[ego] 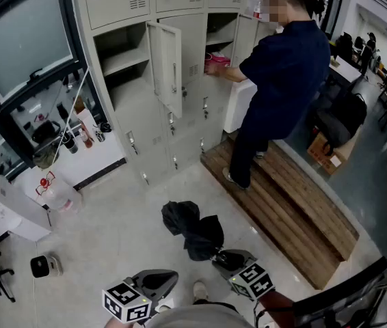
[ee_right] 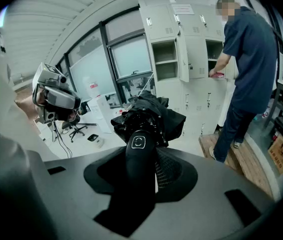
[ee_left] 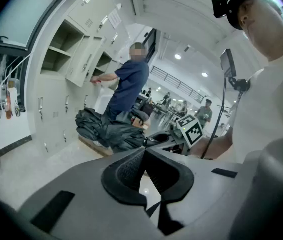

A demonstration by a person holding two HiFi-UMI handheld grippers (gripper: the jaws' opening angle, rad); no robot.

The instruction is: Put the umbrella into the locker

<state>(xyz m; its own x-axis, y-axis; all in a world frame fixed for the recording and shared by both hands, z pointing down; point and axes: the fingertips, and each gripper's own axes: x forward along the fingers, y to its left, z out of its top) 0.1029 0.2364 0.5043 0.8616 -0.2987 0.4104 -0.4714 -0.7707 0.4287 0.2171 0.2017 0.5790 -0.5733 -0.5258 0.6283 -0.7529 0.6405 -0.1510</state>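
Note:
A black folded umbrella [ego: 193,227] hangs low over the pale floor in the head view, its crumpled canopy pointing toward the lockers. My right gripper [ego: 226,258] is shut on the umbrella's black handle [ee_right: 140,154], and the canopy [ee_right: 149,116] bunches just past the jaws. My left gripper [ego: 158,279] sits to the left of it, apart from the umbrella [ee_left: 109,131], with its jaws together and nothing between them [ee_left: 144,153]. The grey lockers [ego: 180,101] stand ahead, with an open door [ego: 169,67] and an open compartment [ego: 126,63] left of it.
A person in dark blue [ego: 279,80] stands on a wooden platform [ego: 296,203] at the lockers, reaching into an upper compartment. White boxes and bottles [ego: 63,149] crowd the left wall under a window. A small black device [ego: 41,266] lies on the floor at left.

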